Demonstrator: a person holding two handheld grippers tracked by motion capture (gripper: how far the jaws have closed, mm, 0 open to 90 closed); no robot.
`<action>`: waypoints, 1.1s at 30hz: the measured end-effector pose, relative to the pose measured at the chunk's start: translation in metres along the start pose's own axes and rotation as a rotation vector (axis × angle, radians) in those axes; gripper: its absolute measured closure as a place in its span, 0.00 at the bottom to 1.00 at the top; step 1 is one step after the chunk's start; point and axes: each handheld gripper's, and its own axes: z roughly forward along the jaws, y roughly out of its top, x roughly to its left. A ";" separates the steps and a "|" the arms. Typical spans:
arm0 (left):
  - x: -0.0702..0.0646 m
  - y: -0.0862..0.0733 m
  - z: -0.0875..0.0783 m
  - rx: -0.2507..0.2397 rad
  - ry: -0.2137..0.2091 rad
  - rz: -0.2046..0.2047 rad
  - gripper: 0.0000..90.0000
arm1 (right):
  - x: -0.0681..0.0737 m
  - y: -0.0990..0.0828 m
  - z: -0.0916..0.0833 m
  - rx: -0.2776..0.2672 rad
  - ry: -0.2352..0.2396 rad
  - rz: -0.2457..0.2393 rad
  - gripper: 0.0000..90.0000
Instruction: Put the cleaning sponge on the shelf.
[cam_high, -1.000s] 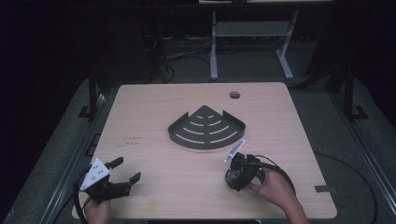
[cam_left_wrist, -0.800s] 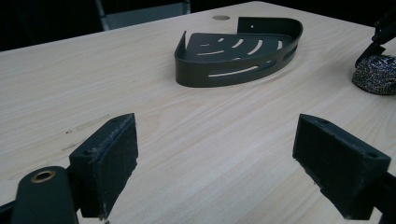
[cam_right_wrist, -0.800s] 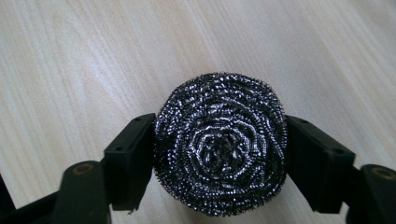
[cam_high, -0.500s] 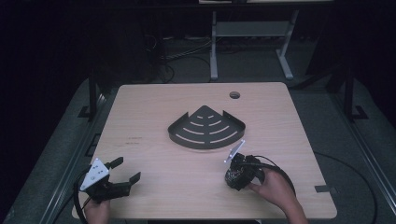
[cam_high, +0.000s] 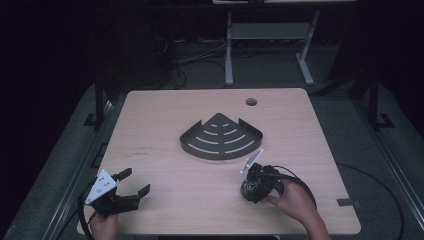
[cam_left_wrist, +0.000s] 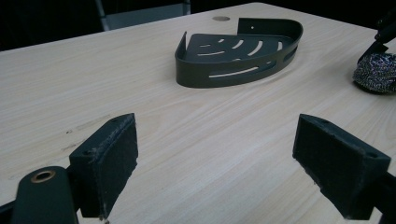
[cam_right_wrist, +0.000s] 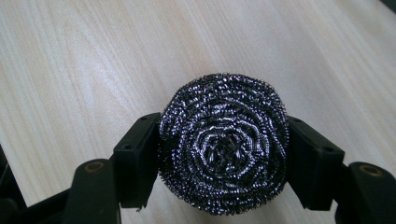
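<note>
Worktop (cam_high: 165, 115): pale wood, one round grommet hole (cam_high: 251, 102) near the far edge, right of centre.

Rack (cam_high: 221, 137): dark quarter-round corner shelf with curved slots in its floor and a low wall. I see it at mid-worktop, point toward the far edge, curved side toward me. It lies flat and nothing is in it. My left gripper view shows it (cam_left_wrist: 238, 49) ahead and well apart from that gripper.

Scourer (cam_right_wrist: 223, 142): round ball of coiled steel wool, dark and glinting. It sits toward the near right corner, near the rack's curved side but not touching it. In the high view it (cam_high: 251, 188) shows at the tip of my right gripper; in the left gripper view it (cam_left_wrist: 377, 73) lies at the right edge of frame, on the wood.

Right gripper (cam_right_wrist: 223, 158): held in my right hand (cam_high: 295, 202) toward the near right corner, pointing left across the worktop. Jaws closed against the scourer, one pad on each side of the ball. I cannot tell whether the ball rests on the wood or is just lifted off it.

Left gripper (cam_left_wrist: 219, 163): held in my left hand (cam_high: 104, 226) at the near left corner. Jaws spread wide, bare wood between the pads, nothing gripped. In the high view it (cam_high: 136, 183) points right and slightly away from me, grey plate on top.
</note>
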 end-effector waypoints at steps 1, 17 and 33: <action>0.000 0.000 0.000 0.000 0.000 0.000 0.15 | 0.000 0.000 0.000 0.000 0.000 0.000 0.37; 0.000 0.000 0.000 0.002 0.004 0.000 0.15 | -0.007 0.010 -0.017 -0.027 -0.001 0.003 0.37; 0.001 0.000 -0.001 -0.001 0.002 -0.003 0.15 | -0.016 0.029 -0.029 -0.044 0.019 -0.014 0.37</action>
